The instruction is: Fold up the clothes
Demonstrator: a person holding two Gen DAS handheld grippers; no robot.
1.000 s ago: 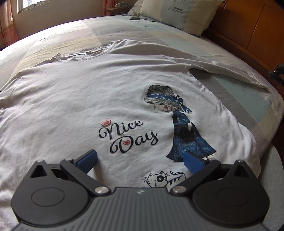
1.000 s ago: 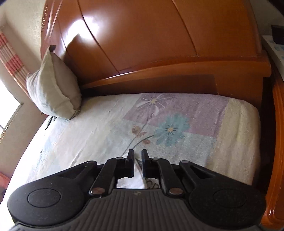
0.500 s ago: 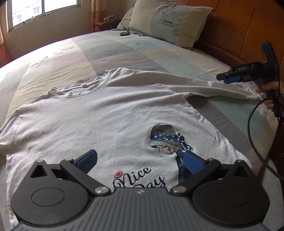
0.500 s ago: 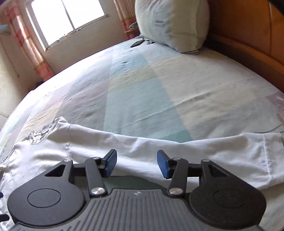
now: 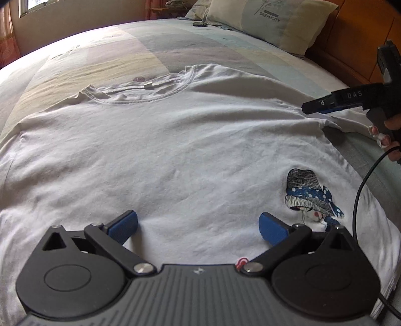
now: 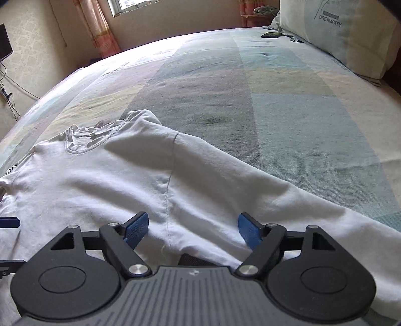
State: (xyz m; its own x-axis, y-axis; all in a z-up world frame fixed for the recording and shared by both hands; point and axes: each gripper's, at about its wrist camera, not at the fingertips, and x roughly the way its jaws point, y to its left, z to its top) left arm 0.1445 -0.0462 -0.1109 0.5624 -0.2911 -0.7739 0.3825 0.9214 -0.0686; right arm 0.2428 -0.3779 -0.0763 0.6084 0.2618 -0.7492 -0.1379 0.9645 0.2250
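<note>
Spread flat across the pastel patchwork bedspread [image 5: 150, 50]: white cotton long-sleeved T-shirt [image 5: 175, 150], wrinkled, hat-girl print at right of frame. Low in frame, left gripper [image 5: 198, 225], tilted down over the hem, blue ribbed pads wide apart, gripping nothing. Right gripper [image 6: 193, 229] above the sleeve seam, jaws opening, empty. Cream pillow [image 5: 270, 22] upper right.

Both wrist views overlook one shirt [image 5: 175, 155] closely.

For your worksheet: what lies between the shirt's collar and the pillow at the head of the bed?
Only bare patchwork bedspread separates the white shirt's collar from the pillow, clearest in the right wrist view.
</note>
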